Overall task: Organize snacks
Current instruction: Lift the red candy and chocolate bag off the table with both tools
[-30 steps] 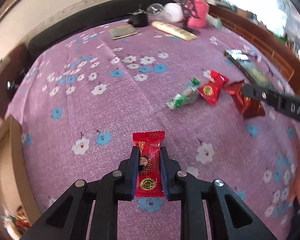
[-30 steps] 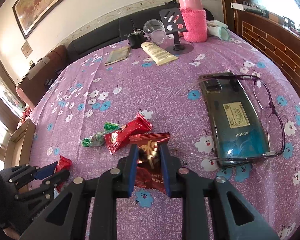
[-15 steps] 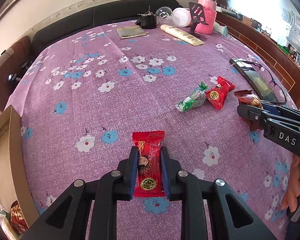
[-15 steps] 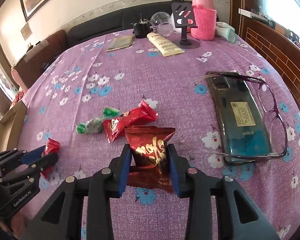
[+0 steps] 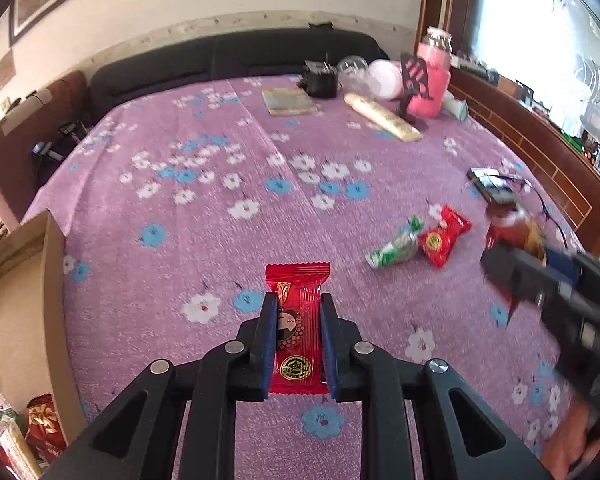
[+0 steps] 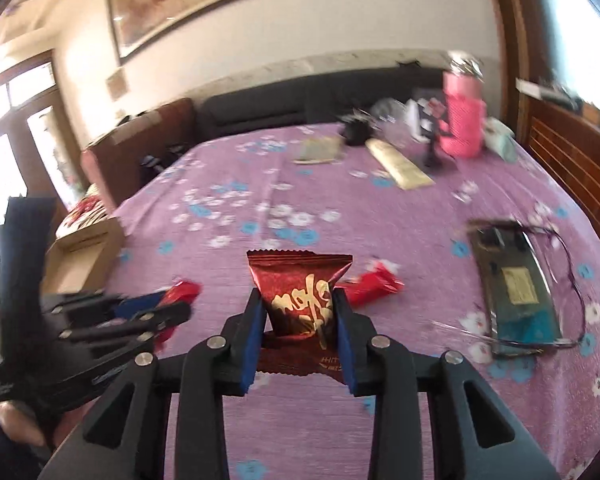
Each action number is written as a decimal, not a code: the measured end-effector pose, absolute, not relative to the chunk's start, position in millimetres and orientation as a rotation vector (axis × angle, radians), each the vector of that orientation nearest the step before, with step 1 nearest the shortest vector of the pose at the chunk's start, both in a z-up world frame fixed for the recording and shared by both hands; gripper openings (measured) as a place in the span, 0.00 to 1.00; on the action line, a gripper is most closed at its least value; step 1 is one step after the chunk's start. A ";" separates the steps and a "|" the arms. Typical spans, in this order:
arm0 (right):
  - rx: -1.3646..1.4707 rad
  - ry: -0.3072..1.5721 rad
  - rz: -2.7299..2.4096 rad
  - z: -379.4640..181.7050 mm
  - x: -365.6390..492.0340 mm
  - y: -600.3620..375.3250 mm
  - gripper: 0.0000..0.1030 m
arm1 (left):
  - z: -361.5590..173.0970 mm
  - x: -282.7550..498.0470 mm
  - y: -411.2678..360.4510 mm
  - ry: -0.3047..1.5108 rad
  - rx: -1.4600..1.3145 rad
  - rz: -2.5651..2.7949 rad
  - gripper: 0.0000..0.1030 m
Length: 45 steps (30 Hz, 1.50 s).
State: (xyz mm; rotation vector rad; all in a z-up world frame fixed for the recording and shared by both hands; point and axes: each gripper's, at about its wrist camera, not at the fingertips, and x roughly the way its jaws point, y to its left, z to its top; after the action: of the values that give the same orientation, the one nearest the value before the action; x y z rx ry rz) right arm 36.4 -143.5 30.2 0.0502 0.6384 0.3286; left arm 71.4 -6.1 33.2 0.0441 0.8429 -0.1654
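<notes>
A bright red snack packet (image 5: 297, 332) is clamped between the closed fingers of the left gripper (image 5: 298, 316), and its long axis is pointed forward along the fingers, so about half of it is left sticking out past the tips. A darker red packet with gold lettering (image 6: 300, 308) is pinched in the same way by the right gripper (image 6: 298, 312), with the crimped top edge standing up above the jaws. Both packets are held above the purple flowered tablecloth (image 5: 220, 208) and are not resting on it. The cardboard box (image 5: 16, 312), where some snacks can already be seen in the near corner, is placed at the left edge of the table, just beside the left gripper and well apart from the right one. It is therefore judged that the left load is the nearer one to be dropped, with a swing to the left, while the right load must be carried across the table. Two snacks are not yet collected: a green wrapped candy (image 5: 396, 246) and a small red packet (image 5: 442, 238), touching each other, nearer to the right gripper.
</notes>
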 end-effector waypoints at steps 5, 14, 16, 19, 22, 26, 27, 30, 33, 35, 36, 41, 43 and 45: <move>0.000 0.620 0.368 29.6 28.9 -125.8 0.30 | 45.7 67.6 3.8 0.761 0.019 -0.112 0.19; 0.020 0.560 0.360 34.7 23.8 -128.9 0.30 | 61.5 57.2 10.2 0.633 0.043 -0.027 0.19; 0.023 0.551 0.360 35.3 22.7 -129.6 0.30 | 62.4 56.3 10.7 0.625 0.044 -0.021 0.19; 0.019 0.545 0.356 35.1 22.3 -129.0 0.31 | 63.1 56.3 9.9 0.619 0.048 -0.017 0.19; 0.009 0.550 0.344 32.6 22.6 -127.6 0.30 | 63.5 55.5 8.1 0.602 0.068 0.000 0.19; -0.004 0.560 0.330 28.7 27.5 -125.6 0.30 | 62.9 53.9 5.0 0.588 0.086 0.011 0.19; -0.004 0.559 0.331 28.7 28.1 -125.3 0.30 | 63.0 53.4 4.5 0.585 0.089 0.011 0.19; -0.014 0.552 0.332 29.2 28.4 -122.6 0.30 | 64.2 52.1 4.1 0.574 0.097 0.017 0.19; -0.021 0.553 0.333 28.6 28.6 -120.3 0.30 | 65.7 51.0 4.5 0.565 0.099 0.023 0.19; -0.031 0.559 0.323 26.9 29.0 -119.5 0.30 | 66.4 51.4 4.7 0.564 0.096 0.023 0.19; -0.035 0.561 0.317 26.5 29.8 -119.4 0.30 | 66.7 51.5 4.5 0.564 0.097 0.022 0.19; -0.042 0.567 0.315 25.0 31.1 -118.4 0.30 | 68.4 50.4 4.6 0.560 0.092 0.016 0.19; -0.047 0.569 0.316 24.5 31.7 -117.8 0.30 | 69.4 50.0 5.4 0.558 0.086 0.015 0.19; -0.049 0.573 0.315 23.4 32.4 -117.8 0.30 | 69.7 50.7 6.3 0.562 0.081 0.012 0.19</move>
State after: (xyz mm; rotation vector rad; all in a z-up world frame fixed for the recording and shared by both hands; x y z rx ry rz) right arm 32.4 -117.8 23.4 -0.0488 0.5726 0.3154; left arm 50.7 6.3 69.7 0.0807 0.5616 0.0118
